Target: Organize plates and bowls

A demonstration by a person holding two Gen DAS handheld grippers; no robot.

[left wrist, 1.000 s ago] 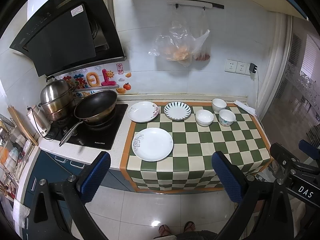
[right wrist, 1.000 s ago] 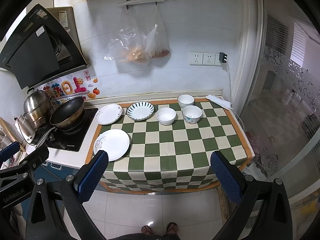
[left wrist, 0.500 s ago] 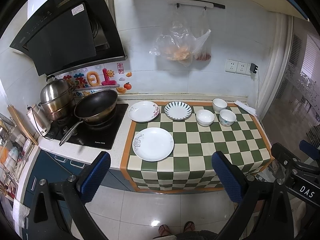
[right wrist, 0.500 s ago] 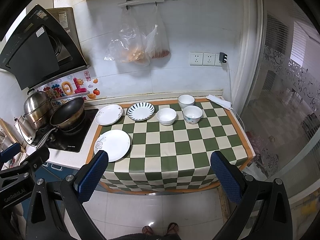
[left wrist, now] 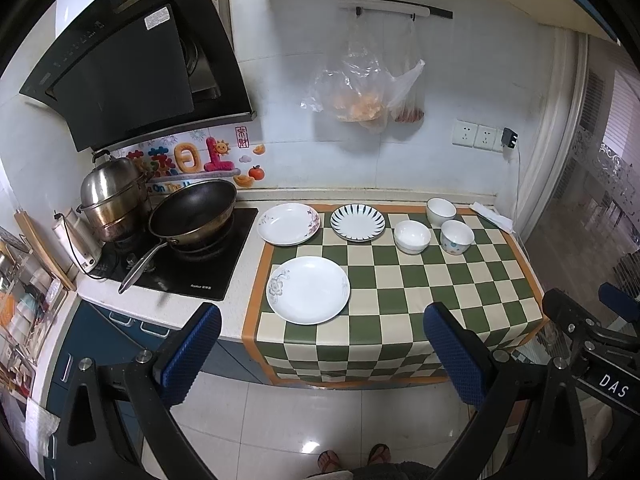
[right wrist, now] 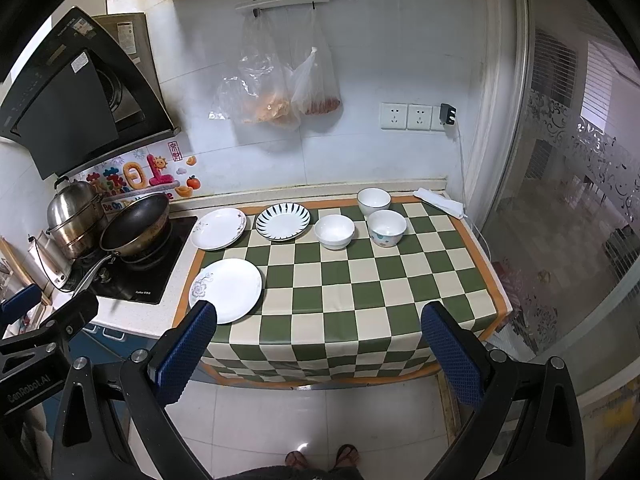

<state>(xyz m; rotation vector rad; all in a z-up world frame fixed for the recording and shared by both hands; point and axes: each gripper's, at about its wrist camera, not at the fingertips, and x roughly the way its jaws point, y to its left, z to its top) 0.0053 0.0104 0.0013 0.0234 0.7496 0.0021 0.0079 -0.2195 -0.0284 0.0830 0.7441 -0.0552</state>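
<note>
Nothing shifted since earlier frame; we hold left gripper [left wrist: 322, 354] and right gripper [right wrist: 320, 354] off counter [right wrist: 400, 280], fingers spread, empty; three plates [right wrist: 226, 290] left, three bowls [right wrist: 334, 231] rear right.

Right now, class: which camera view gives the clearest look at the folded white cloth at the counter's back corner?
The right wrist view: the folded white cloth lies fully visible beside the wall. The left wrist view shows it smaller, nearer the edge.
</note>
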